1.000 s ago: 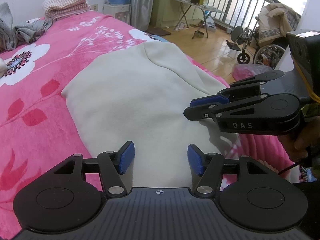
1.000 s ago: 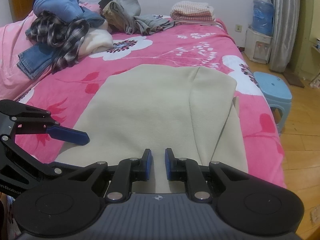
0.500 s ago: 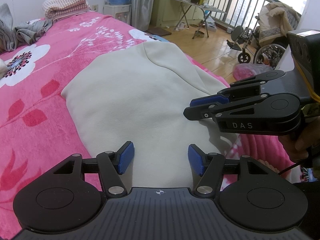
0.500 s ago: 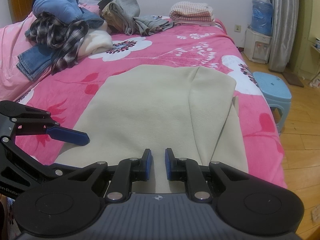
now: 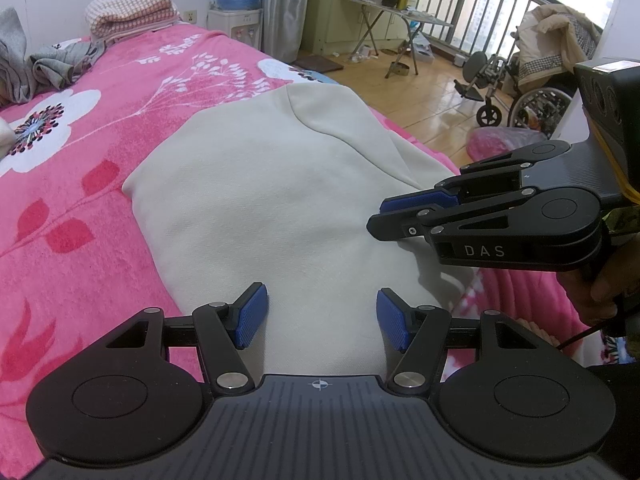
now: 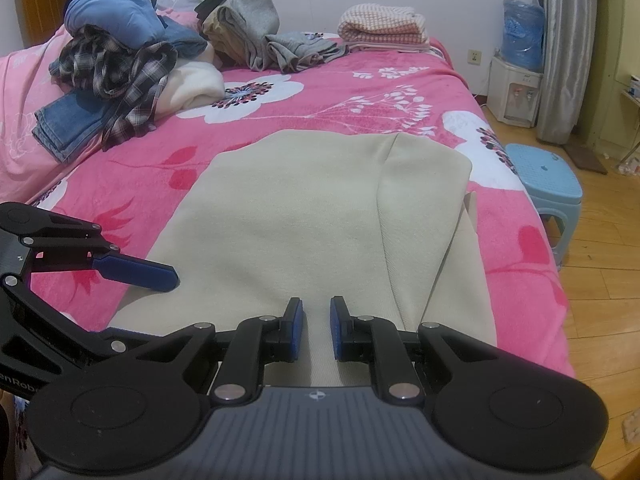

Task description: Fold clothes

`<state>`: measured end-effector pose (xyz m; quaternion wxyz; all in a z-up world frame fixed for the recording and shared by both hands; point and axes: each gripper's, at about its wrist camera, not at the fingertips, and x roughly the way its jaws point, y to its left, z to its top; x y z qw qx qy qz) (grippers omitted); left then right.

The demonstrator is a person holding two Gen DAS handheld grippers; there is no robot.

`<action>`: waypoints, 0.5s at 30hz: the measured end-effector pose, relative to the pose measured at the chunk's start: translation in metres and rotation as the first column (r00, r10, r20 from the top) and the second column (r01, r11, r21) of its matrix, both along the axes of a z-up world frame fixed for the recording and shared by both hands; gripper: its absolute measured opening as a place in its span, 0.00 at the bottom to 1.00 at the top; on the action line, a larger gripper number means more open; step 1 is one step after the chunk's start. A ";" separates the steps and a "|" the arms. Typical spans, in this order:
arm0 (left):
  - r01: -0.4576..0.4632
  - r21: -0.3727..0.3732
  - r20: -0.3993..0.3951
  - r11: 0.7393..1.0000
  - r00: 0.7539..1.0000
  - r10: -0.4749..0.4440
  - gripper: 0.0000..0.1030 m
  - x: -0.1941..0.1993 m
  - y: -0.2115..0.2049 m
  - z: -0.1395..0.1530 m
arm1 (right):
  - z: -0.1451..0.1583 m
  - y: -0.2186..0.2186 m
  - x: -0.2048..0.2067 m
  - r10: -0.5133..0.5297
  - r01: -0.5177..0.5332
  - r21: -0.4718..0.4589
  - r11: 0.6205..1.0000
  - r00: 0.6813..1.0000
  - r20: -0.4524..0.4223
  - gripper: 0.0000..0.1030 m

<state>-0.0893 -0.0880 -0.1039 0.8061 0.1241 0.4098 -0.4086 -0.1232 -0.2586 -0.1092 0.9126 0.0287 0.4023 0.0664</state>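
Observation:
A cream garment [image 5: 280, 200] lies spread flat on the pink flowered bedspread [image 5: 80, 220], with its right side folded over in a long strip [image 6: 420, 208]. My left gripper [image 5: 320, 300] hovers open over the garment's near edge, with nothing between its blue pads. From the right wrist view, one of its pads [image 6: 136, 270] reaches in at the left, over the garment's left edge. My right gripper [image 6: 316, 312] sits above the near edge too, its jaws a narrow gap apart and empty. It shows side-on [image 5: 380, 218] at the right, in a hand.
A heap of unfolded clothes [image 6: 120, 60] and grey garments [image 6: 248, 28] lie at the head of the bed, beside a folded checked towel [image 6: 382, 26]. A blue stool [image 6: 544, 178] stands on the wooden floor by the bed. A wheelchair [image 5: 516, 96] and folding table [image 5: 392, 12] stand farther off.

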 end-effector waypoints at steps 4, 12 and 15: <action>0.001 0.000 0.001 1.000 1.000 -0.001 0.61 0.000 0.000 0.000 | 0.000 0.000 0.000 0.000 0.000 0.002 1.000 1.000 0.001 0.15; 0.000 0.001 0.002 1.000 1.000 0.000 0.61 0.001 0.001 0.000 | -0.001 0.000 -0.001 -0.003 0.003 0.004 1.000 1.000 0.004 0.15; -0.001 0.001 0.001 1.000 1.000 0.001 0.61 0.001 0.000 0.000 | -0.001 0.000 -0.001 -0.004 0.004 0.004 1.000 1.000 0.005 0.15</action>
